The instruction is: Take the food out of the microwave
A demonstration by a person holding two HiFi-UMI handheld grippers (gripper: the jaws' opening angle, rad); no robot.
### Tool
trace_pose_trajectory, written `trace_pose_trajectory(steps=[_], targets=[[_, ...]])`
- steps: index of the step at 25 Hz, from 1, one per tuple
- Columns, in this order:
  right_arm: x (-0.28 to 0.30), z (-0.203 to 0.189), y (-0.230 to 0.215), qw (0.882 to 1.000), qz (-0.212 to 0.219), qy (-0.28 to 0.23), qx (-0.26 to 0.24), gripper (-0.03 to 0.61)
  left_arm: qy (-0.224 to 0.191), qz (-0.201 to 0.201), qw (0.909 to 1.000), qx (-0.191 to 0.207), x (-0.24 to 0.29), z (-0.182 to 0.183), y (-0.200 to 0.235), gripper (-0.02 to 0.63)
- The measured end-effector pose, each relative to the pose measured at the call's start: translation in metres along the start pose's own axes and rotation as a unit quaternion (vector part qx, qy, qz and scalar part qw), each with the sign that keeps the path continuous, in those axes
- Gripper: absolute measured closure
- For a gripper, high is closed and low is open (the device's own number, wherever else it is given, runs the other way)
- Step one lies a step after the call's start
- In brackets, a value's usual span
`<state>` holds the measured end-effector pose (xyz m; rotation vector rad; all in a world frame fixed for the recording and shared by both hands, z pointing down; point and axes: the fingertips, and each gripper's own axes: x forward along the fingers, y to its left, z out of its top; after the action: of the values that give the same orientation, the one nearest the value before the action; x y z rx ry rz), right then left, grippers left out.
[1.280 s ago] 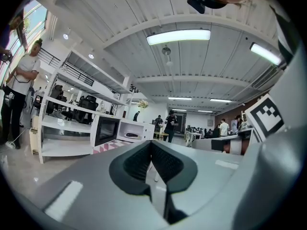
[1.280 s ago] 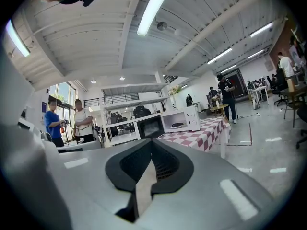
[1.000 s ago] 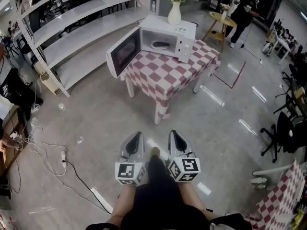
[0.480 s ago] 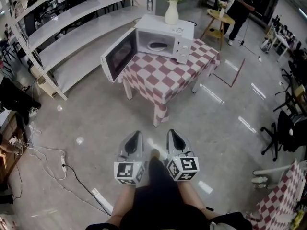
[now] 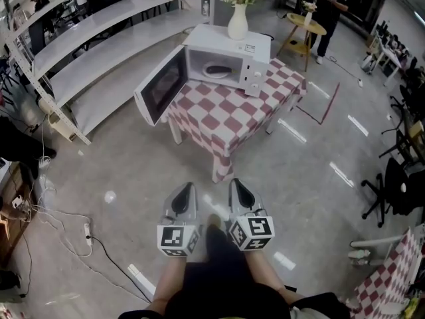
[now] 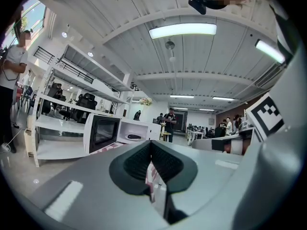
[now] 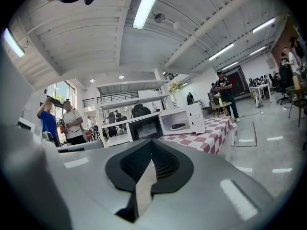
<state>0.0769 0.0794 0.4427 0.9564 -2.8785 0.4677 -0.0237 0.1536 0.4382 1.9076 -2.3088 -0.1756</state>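
Shelving (image 5: 99, 52) runs along the far left, w/ the checked-cloth table (image 5: 232, 115) to its right, mid-floor. Microwave (image 5: 226, 42) sits on the table's far side. Its door (image 5: 161, 85) stands open to the left, so the cavity faces the person. Left gripper (image 5: 186, 191) & right gripper (image 5: 238, 189) hang side by side, near, both w/ jaws together on nothing, prob. just carried, as the table is well apart. Dish of food (image 5: 216, 70) lies inside the microwave.

A flower vase (image 5: 238, 22), white shelving (image 5: 93, 48), a checkered tablecloth (image 5: 229, 115).
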Motion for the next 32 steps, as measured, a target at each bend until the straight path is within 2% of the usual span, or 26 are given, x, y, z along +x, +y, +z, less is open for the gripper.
trace_pose_trajectory(steps=[32], targets=[[0.165,0.037,-0.069,1.0,0.012,0.016,-0.002,0.578,0.007,0.027,0.9996,0.0,0.163,0.007,0.064,0.606]])
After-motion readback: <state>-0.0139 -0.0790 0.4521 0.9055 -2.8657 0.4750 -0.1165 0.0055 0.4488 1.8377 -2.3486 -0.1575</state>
